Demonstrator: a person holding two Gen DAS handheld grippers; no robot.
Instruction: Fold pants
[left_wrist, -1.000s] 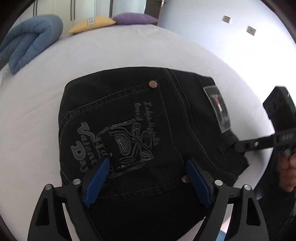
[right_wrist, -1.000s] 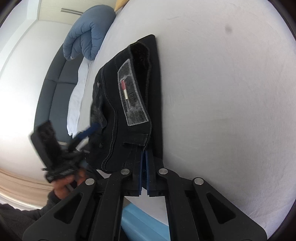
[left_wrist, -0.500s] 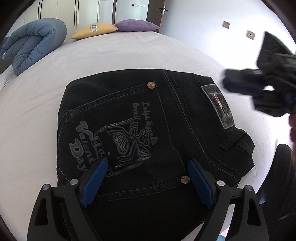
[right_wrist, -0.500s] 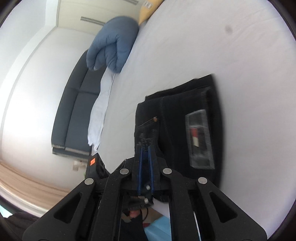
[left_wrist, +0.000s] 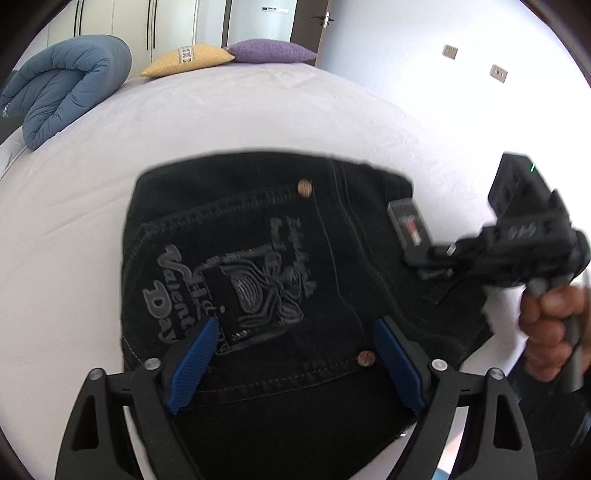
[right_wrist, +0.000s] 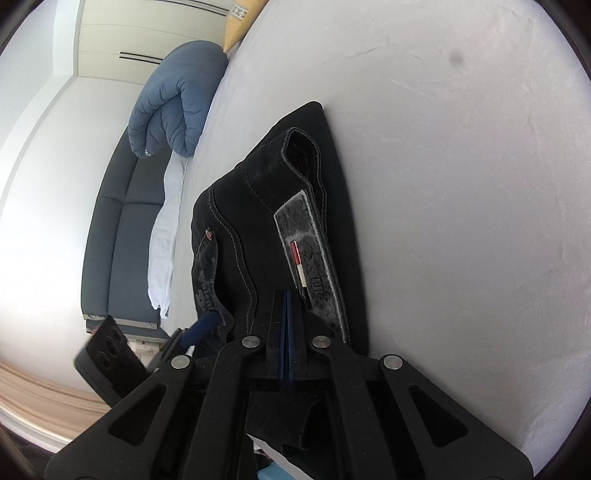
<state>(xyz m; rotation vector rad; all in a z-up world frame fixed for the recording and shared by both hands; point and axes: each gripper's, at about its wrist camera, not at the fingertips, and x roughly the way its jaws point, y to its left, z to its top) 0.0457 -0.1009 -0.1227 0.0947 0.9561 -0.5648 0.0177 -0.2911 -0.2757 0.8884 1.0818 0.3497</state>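
Note:
The black jeans (left_wrist: 280, 266) lie folded into a compact stack on the pale bed sheet (left_wrist: 258, 110), back pocket print facing up. My left gripper (left_wrist: 295, 325) stands open, its blue pads spread over the pocket at the near edge with nothing pinched. My right gripper (right_wrist: 287, 295) is shut, pads pressed together, its tip resting at the waistband beside the grey leather patch (right_wrist: 314, 258). No fabric shows between those pads. In the left wrist view the right gripper (left_wrist: 417, 254) reaches in from the right, held by a hand (left_wrist: 546, 325).
A rolled blue duvet (left_wrist: 66, 85) lies at the far left of the bed, with a yellow pillow (left_wrist: 188, 59) and a purple pillow (left_wrist: 269, 51) at the head. A dark sofa (right_wrist: 118, 229) stands beside the bed. The bed's near edge lies just below the jeans.
The right gripper lifted off the waistband and swung up and away, then came back down to the patch. The left gripper stayed put over the pocket.

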